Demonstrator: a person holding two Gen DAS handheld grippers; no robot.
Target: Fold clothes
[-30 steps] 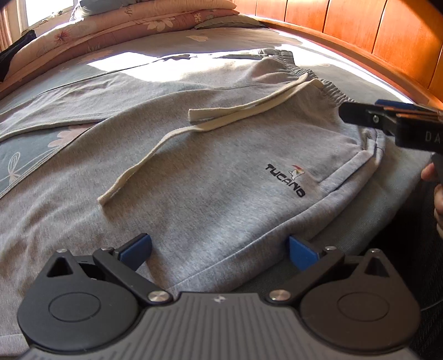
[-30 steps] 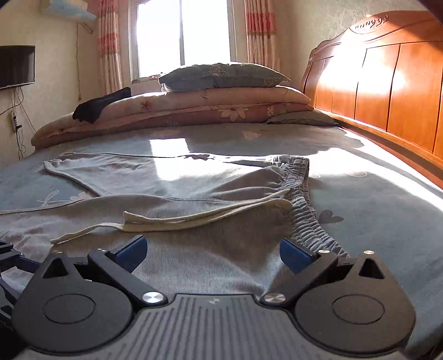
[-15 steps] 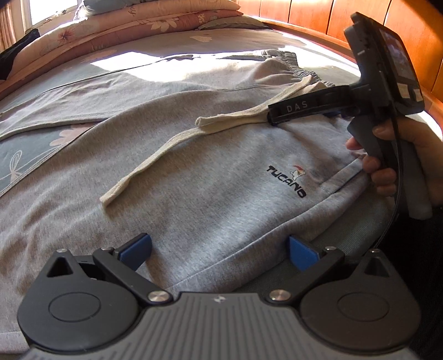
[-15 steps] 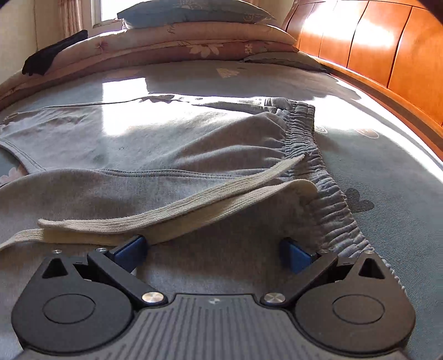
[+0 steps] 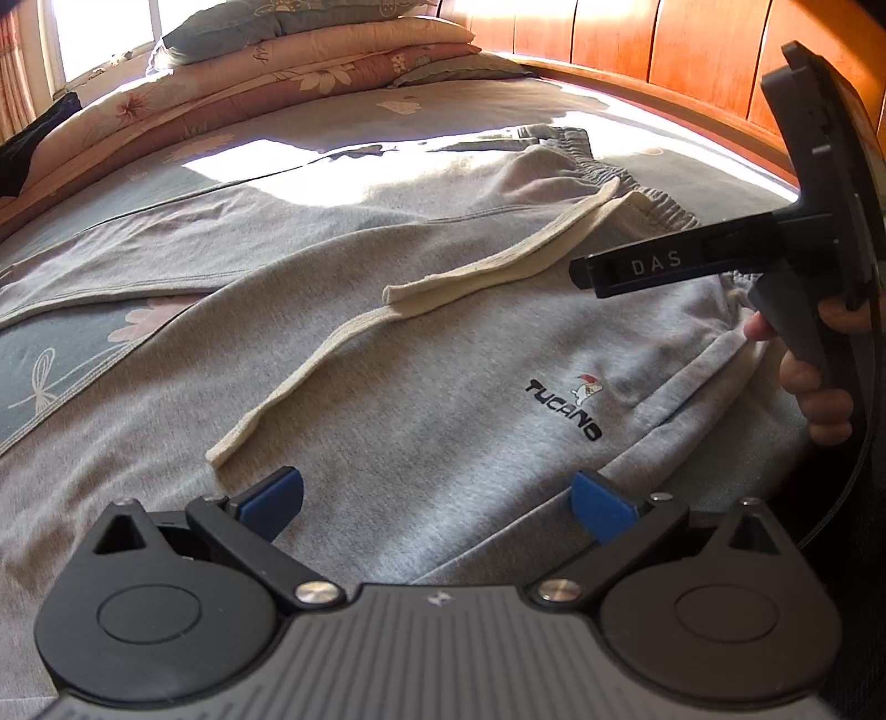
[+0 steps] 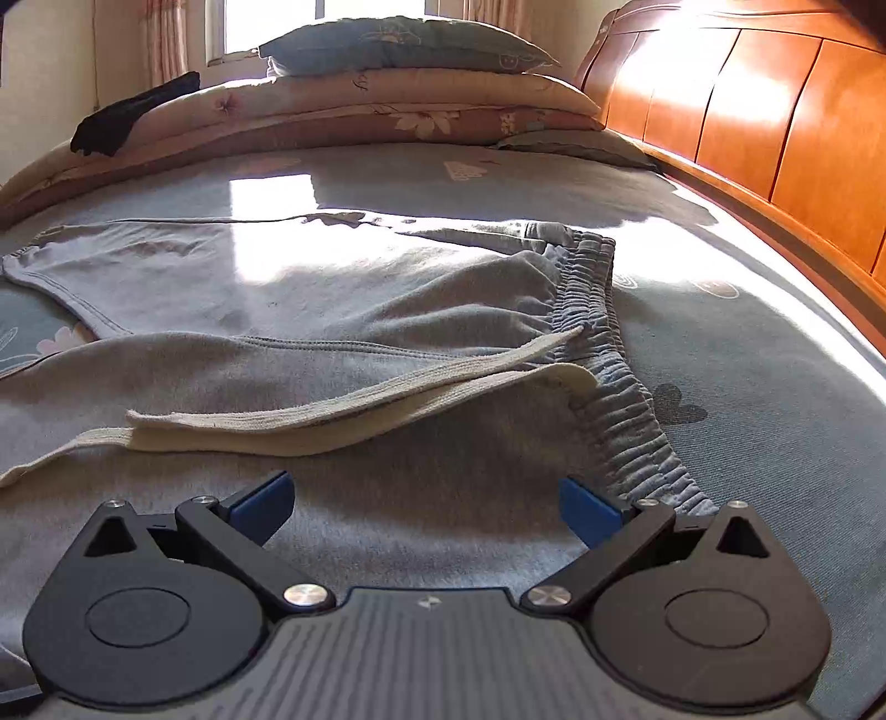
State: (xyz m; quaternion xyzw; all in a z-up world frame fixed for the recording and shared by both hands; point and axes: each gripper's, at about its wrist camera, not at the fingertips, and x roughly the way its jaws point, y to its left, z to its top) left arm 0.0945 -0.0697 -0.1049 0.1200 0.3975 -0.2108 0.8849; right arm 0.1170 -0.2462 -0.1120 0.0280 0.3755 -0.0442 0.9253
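Grey sweatpants point(image 5: 443, 421), flat on bed. Both grippers point(image 5: 437, 498) point(image 6: 426, 507) wide open, empty. Risk: loose drawstring point(image 6: 343, 415) snagging, bunching inside fold.

This is a bedroom in someone's home. A wide bed point(image 6: 747, 354) fills the room, covered with a blue-grey sheet printed with flowers and bows, and a tall wooden headboard point(image 6: 775, 122) of glossy orange-brown panels runs along its right side. At the far end, folded floral quilts point(image 6: 387, 105) are stacked with a blue-grey pillow point(image 6: 398, 52) on top and a dark garment point(image 6: 133, 111) draped over the edge. Behind them a window point(image 6: 266, 22) with patterned curtains point(image 6: 163, 39) lets sunlight fall in bright patches across the bedding and the grey sweatpants point(image 6: 343, 299) spread out on it
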